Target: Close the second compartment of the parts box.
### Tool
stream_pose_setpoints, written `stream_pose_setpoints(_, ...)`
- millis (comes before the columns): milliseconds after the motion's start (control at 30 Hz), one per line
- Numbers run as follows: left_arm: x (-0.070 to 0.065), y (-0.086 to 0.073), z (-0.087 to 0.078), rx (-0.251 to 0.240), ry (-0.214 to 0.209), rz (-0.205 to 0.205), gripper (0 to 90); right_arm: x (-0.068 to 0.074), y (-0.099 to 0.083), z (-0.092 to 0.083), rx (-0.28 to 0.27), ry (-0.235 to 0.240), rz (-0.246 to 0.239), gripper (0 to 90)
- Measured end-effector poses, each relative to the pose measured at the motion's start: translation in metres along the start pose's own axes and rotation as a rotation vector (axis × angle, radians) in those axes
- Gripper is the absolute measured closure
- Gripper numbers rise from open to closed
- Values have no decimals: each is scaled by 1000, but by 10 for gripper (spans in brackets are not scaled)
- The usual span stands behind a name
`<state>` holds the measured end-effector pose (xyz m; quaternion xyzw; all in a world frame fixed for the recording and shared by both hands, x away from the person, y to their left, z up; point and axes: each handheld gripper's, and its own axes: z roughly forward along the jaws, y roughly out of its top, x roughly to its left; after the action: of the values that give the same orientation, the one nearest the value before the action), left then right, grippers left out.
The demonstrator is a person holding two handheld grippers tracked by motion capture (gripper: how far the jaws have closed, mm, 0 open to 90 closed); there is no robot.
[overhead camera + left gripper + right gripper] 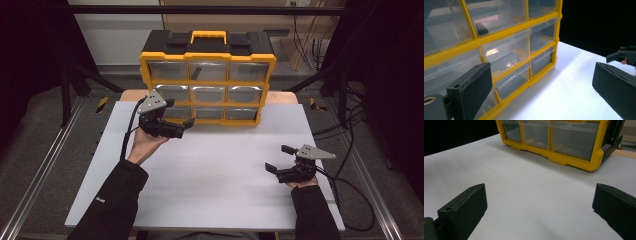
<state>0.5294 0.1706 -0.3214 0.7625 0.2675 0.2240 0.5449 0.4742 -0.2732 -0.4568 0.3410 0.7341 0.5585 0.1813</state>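
Observation:
A yellow and black drawer organizer (207,75) with clear plastic drawers stands upright at the back of the white board (210,175). A small dark item (196,73) lies in its top middle drawer, also visible as the dark item (482,29) in the left gripper view. My left gripper (179,112) is open and hovers just in front of the lower left drawers (506,57), touching none of them and holding nothing. My right gripper (277,158) sits low over the board at the right, open and empty, facing the organizer (559,142) from a distance.
The board's front and right edges lie close to the right hand. Cables (350,195) trail off the table's right side. Metal frame rails (40,170) run along both sides, and dark stand legs (67,85) rise at the back left.

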Motion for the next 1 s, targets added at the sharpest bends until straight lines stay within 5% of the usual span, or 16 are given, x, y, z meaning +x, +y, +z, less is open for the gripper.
stream_pose_setpoints(1000,0,-90,-40,-12,-17,-38,22,0,-1,2,10,-6,-2,2)
